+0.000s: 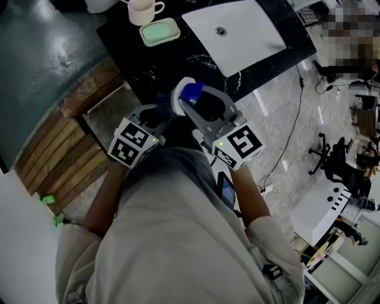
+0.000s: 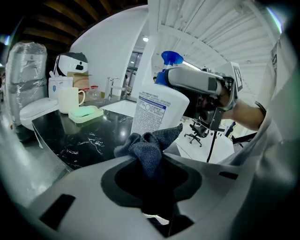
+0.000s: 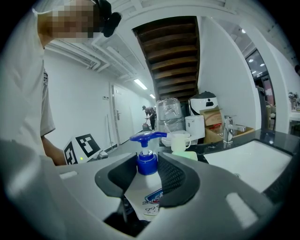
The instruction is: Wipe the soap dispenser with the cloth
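My right gripper (image 3: 149,178) is clamped on the soap dispenser (image 3: 147,164), with its jaws closed on the white bottle just under the blue pump. My left gripper (image 2: 151,176) pinches the dark grey cloth (image 2: 149,145), which seems to touch the bottle's lower side. I hold both above the floor, near the black counter (image 1: 160,59).

You have one soap dispenser (image 3: 149,163) between your right fingers (image 3: 174,177), one cloth (image 2: 148,146) between your left fingers (image 2: 84,199), and beyond the fingers one mug (image 1: 144,10), one green soap dish (image 1: 159,31) and one sink (image 1: 237,35).
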The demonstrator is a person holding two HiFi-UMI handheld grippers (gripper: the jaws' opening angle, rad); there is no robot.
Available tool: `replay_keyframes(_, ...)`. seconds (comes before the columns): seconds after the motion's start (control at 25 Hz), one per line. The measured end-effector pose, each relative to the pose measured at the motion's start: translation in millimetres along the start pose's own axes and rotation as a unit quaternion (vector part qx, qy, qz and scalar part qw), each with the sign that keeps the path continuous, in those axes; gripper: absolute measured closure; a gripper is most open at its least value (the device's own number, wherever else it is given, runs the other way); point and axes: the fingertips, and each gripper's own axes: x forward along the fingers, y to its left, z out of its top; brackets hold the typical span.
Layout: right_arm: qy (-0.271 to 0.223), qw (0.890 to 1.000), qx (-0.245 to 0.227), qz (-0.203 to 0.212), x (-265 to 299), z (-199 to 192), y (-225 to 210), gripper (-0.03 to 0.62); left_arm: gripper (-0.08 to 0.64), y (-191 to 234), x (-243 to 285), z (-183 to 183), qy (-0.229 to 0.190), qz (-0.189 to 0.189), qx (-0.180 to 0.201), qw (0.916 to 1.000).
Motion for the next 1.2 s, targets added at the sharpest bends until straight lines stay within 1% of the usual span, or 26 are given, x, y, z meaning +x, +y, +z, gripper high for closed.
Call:
replay_keyframes(0.08,0.0,1.0,0.001,-0.001,0.0,0.1,-0.3,0.463,0.459,-0.9,-0.3,1.7,0.003,0.004,0.013,0.9999)
replay_keyframes(0.28,0.0,1.0,0.003,-0.003,-0.6,1.1,0.1,0.463,0.459,-4.0,-3.4,2.8,0.01,0.007,0.032,0.9994)
replay_keyframes(0.4,-0.001,1.0,0.003,-0.004,0.3,0.9,0.0,0.463,0.459,-5.8,-5.4,3.7,0.008,0.006,0.038,0.9992)
replay_keyframes(0.52,-0.001,1.0,0.003,-0.005,1.1,0.3,-0.6,0.463,0.459,-7.6,-7.2,6.2,0.002,0.003,0.036,0.9993)
replay_keyframes(1.2,-0.004,1.0,0.002,-0.007,-0.4,0.8,-1.2,0.465,0.459,-27.7,-42.2,49.8,-0.069,-0.008,0.046,0.9965)
